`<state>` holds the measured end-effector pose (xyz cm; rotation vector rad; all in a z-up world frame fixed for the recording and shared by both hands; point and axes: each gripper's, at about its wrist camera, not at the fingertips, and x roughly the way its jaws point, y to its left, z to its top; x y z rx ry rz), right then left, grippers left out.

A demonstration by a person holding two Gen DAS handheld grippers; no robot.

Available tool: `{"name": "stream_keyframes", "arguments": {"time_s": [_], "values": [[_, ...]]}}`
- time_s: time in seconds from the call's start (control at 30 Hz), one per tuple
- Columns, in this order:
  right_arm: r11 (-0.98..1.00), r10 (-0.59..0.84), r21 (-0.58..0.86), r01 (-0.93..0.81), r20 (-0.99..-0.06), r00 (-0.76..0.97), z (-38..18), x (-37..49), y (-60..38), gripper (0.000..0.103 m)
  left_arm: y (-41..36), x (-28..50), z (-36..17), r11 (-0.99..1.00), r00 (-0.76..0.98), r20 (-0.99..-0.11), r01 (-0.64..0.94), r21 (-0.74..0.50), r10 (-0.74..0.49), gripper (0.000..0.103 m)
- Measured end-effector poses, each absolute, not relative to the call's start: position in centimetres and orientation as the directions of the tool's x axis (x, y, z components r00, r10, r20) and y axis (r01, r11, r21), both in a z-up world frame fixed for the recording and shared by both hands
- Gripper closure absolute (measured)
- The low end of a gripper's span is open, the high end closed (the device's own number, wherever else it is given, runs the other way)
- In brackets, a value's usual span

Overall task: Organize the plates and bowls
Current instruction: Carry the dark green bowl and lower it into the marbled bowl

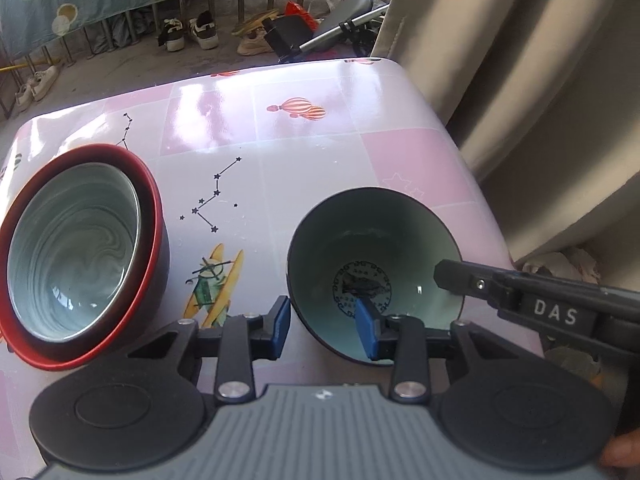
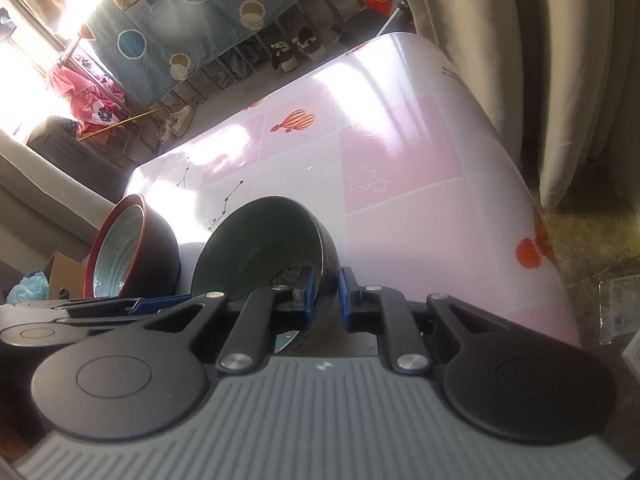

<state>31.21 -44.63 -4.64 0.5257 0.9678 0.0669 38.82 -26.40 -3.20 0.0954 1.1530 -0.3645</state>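
Observation:
A small dark bowl (image 1: 376, 264) with a pale green inside and a dark print at its bottom sits on the table near the front right. My left gripper (image 1: 324, 328) is open, its jaws straddling the bowl's near-left rim, one blue pad inside and one outside. My right gripper (image 2: 325, 300) is shut on the same bowl (image 2: 260, 248), one pad inside and one outside the right wall; it shows in the left wrist view (image 1: 452, 276). A red-rimmed dark bowl (image 1: 154, 216) stands at the left with a swirled grey bowl (image 1: 72, 252) nested in it.
The table (image 1: 280, 132) has a glossy pink and white cloth with balloon, plane and star prints. Its right edge lies close to a beige curtain (image 1: 520, 80). Shoes, a rail and a scooter are on the floor beyond the far edge.

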Motion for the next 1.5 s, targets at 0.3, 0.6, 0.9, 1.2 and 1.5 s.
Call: {"name": "stream_keyframes", "arguments": {"time_s": [0.3, 0.6, 0.9, 1.2, 1.5], "values": [[0.882, 0.268, 0.434, 0.185, -0.784, 0.56, -5.1, 31.6, -43.8, 0.09, -25.9, 40.0, -5.4, 0.956, 0.319, -0.928, 0.273, -0.102, -0.19, 0.087], [0.901, 0.235, 0.389, 0.19, -0.808, 0.54, -4.9, 32.1, -42.7, 0.091, -26.0, 39.9, -4.9, 0.959, 0.312, -0.933, 0.265, -0.097, -0.18, 0.09], [0.914, 0.21, 0.36, 0.189, -0.816, 0.539, -3.3, 32.3, -42.4, 0.092, -25.4, 39.6, -2.9, 0.958, 0.326, -0.921, 0.257, -0.13, -0.212, 0.09], [0.926, 0.208, 0.35, 0.144, -0.788, 0.58, 1.4, 32.6, -40.5, 0.092, -21.5, 39.5, 1.5, 0.962, 0.384, -0.892, 0.216, -0.165, -0.239, 0.09], [0.923, 0.3, 0.385, 0.017, -0.744, 0.596, 5.3, 36.5, -32.8, 0.091, -12.1, 41.3, 3.7, 0.987, 0.436, -0.885, 0.085, -0.139, -0.163, 0.089]]}}
